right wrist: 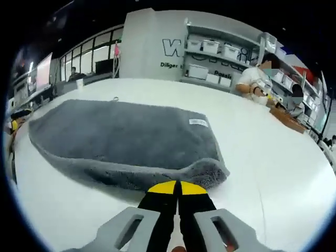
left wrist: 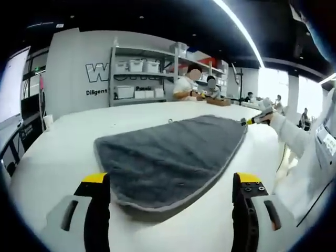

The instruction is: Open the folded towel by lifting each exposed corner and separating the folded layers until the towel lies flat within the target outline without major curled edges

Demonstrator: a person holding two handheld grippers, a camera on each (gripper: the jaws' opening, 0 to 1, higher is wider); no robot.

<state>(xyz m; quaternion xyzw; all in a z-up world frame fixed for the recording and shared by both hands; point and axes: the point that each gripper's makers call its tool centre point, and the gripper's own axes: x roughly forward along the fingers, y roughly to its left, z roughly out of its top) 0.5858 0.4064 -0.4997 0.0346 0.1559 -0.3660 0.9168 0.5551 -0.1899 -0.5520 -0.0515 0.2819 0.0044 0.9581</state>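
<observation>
We pinch the towel (right wrist: 126,142) corner in our right gripper (right wrist: 176,187) — left gripper (left wrist: 170,181) spread wide — next, lift and peel.

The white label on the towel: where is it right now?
In the right gripper view the white label lies on the grey towel's top surface, toward its right edge, beyond the curled corner above the right tongs.

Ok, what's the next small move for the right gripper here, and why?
Probably open the right gripper and ease it forward onto the curled corner just ahead. Its jaws are shut at the edge of the folded grey terry towel, apparently with nothing pinched between them, while the left gripper waits open at the opposite end.
</observation>
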